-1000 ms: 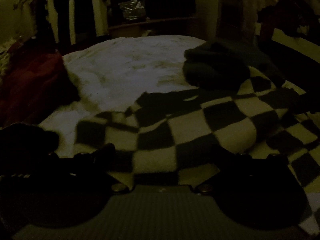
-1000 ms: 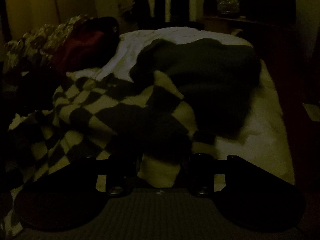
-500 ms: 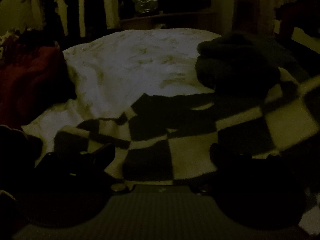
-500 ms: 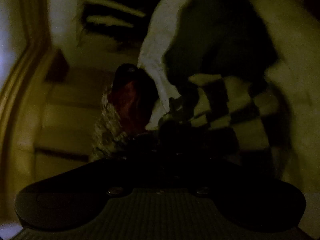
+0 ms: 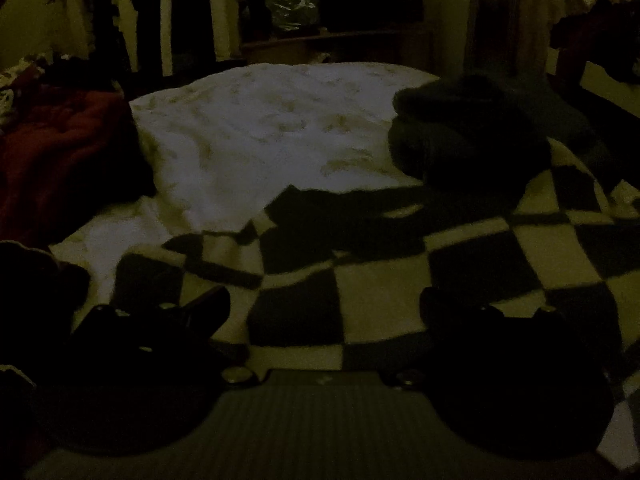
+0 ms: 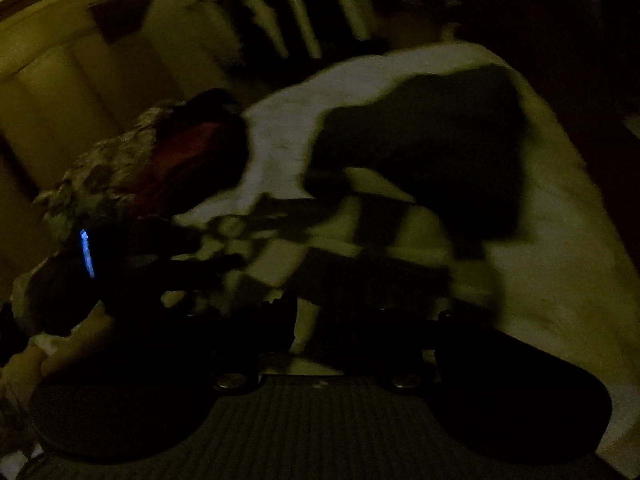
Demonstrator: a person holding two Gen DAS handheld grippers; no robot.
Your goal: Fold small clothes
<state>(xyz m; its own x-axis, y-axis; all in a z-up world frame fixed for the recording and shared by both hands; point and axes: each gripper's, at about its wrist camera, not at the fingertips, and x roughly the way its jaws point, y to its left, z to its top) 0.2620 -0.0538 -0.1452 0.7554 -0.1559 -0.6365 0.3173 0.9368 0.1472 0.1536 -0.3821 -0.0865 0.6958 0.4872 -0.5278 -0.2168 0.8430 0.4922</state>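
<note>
A black-and-cream checkered cloth [image 5: 380,300] lies spread over the near part of a bed. My left gripper [image 5: 324,308] stands open low over it, its fingers wide apart with the cloth's squares between them. In the blurred, tilted right wrist view the same checkered cloth [image 6: 280,248] lies crumpled at the centre. My right gripper [image 6: 336,320] is opening; its jaws stand apart with pale cloth showing in the gap, and no pad presses on it. A dark garment [image 5: 472,136] lies bunched on the cloth's far right edge, and also shows as a dark garment [image 6: 432,136] further back.
The white bedsheet [image 5: 260,128] stretches away behind the cloth. A red garment [image 5: 60,152] is heaped at the left edge. Hanging clothes [image 5: 168,12] and a shelf with a plastic bag [image 5: 292,8] stand beyond the bed. A blue light strip [image 6: 86,248] glows at left.
The right view rolled hard over with the jaws shut on the checkered cloth, then swung partly back with the jaws apart. The left gripper came lower, and the cloth now lies flatter.
</note>
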